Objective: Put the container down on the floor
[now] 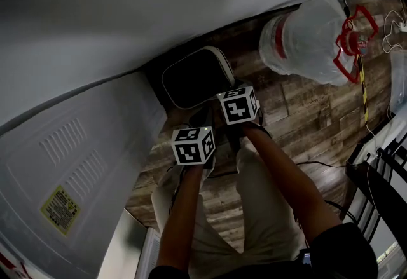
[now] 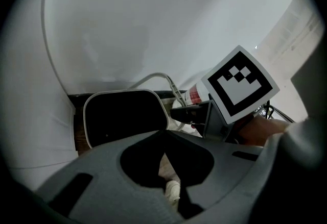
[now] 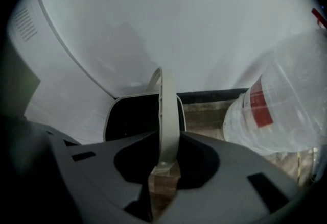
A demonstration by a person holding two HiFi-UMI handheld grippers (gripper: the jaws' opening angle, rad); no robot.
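The container [image 1: 194, 77] is a dark bin with a white rim, over the wooden floor in the corner between wall and appliance. Whether it rests on the floor I cannot tell. Its pale handle [image 3: 167, 116] runs upright between the jaws of my right gripper [image 3: 164, 159], which is shut on it. In the head view the right gripper [image 1: 224, 120] sits just at the bin's near rim under its marker cube. My left gripper [image 1: 194, 144] hangs nearer me, apart from the bin [image 2: 122, 118]. The left gripper [image 2: 166, 154] has its jaws closed on nothing.
A big water bottle [image 1: 305, 36] wrapped in clear plastic stands right of the bin, with a red frame [image 1: 353, 42] beside it. A white appliance [image 1: 70, 163] fills the left. A black rack [image 1: 381, 176] and cables lie at the right. My legs stand below the grippers.
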